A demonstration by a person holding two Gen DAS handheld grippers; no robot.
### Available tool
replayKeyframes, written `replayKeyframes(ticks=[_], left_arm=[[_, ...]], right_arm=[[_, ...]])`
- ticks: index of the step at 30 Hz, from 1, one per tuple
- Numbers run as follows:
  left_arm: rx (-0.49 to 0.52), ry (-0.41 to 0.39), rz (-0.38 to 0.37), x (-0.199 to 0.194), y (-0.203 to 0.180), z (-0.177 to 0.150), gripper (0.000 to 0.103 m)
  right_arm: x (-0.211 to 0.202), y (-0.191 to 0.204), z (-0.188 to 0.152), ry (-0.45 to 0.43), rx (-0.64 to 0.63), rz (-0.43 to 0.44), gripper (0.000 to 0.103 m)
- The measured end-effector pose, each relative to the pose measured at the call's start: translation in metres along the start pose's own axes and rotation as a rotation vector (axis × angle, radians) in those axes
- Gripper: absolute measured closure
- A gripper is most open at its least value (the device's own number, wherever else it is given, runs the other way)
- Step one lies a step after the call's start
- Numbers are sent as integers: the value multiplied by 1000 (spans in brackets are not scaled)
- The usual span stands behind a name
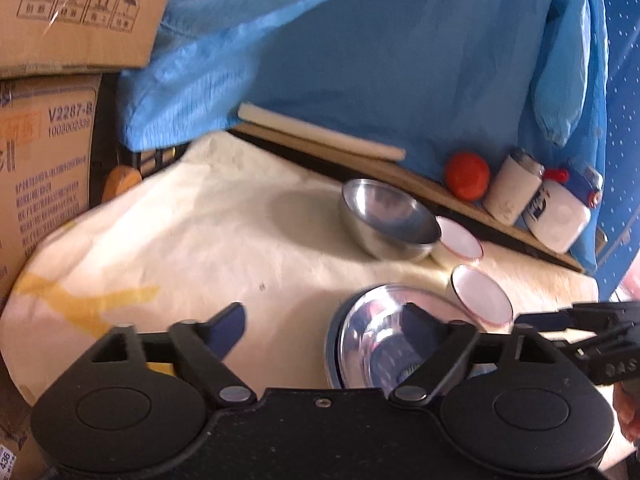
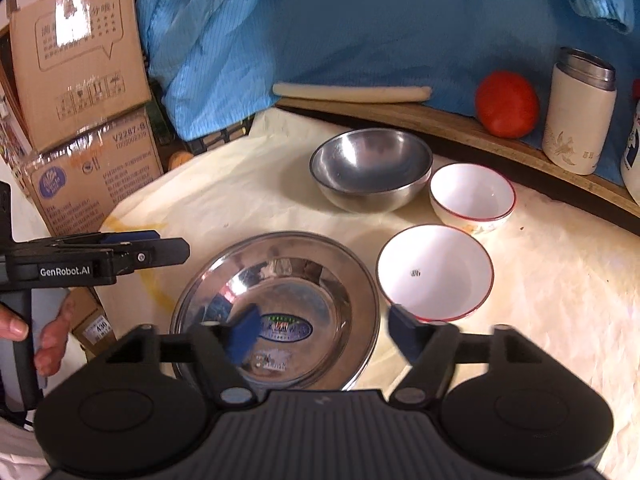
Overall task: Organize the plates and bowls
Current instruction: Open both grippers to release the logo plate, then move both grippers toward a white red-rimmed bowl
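Note:
A shiny steel plate (image 2: 280,304) lies on the cream cloth, also in the left wrist view (image 1: 372,344). Behind it stands a steel bowl (image 2: 370,170) (image 1: 386,220). Two white bowls with red rims sit to the right: a near one (image 2: 434,272) (image 1: 482,294) and a far one (image 2: 472,196) (image 1: 460,238). My right gripper (image 2: 324,330) is open and empty, its jaws astride the plate's right rim. My left gripper (image 1: 324,328) is open and empty, over the plate's left edge; it shows side-on in the right wrist view (image 2: 132,248).
Cardboard boxes (image 2: 80,80) are stacked at the left. Blue fabric (image 2: 360,32) hangs behind. A wooden ledge (image 2: 460,128) at the back holds a rolling pin (image 2: 352,92), a tomato (image 2: 506,104), a white canister (image 2: 580,112) and a white bottle (image 1: 558,216).

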State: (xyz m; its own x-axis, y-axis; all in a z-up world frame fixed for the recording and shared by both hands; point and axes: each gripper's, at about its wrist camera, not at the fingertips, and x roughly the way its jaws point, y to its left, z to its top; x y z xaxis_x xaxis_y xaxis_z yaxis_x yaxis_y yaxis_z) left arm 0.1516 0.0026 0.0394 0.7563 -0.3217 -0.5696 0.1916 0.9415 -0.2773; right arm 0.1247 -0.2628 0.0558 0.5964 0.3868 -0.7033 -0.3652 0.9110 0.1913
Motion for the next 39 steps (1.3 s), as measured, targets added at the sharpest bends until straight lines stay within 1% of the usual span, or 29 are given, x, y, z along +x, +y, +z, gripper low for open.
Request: replayKeyframes(ticks=[1, 4, 6, 10, 16, 21, 24, 28, 31, 35, 39], left_arm=[[-3, -13, 3, 0, 0, 2, 2], [-3, -41, 16, 3, -3, 9, 1], [5, -40, 28, 8, -4, 13, 1], [27, -29, 46, 20, -10, 20, 1], [87, 2, 26, 40, -25, 28, 1], [177, 53, -27, 63, -46, 40, 1], [232, 95, -76, 79, -59, 48, 1], [255, 175, -163, 101, -75, 57, 1], [275, 219, -206, 114, -87, 59, 1], [303, 265, -243, 128, -101, 58, 1], [302, 313, -258, 142, -109, 58, 1]], right_arm=[[-1, -2, 0, -10, 7, 0, 11], [-3, -9, 0, -38, 38, 3, 3], [-5, -15, 0, -57, 59, 0, 0], [-6, -27, -2, -79, 83, -26, 0], [-7, -49, -5, -96, 134, -80, 0], [-5, -73, -8, -85, 200, -125, 0], [-2, -88, -10, -71, 242, -134, 0], [3, -101, -9, -49, 265, -145, 0], [6, -105, -9, -36, 261, -151, 0], [8, -109, -8, -21, 257, -158, 0], [12, -111, -8, 6, 251, -167, 0]])
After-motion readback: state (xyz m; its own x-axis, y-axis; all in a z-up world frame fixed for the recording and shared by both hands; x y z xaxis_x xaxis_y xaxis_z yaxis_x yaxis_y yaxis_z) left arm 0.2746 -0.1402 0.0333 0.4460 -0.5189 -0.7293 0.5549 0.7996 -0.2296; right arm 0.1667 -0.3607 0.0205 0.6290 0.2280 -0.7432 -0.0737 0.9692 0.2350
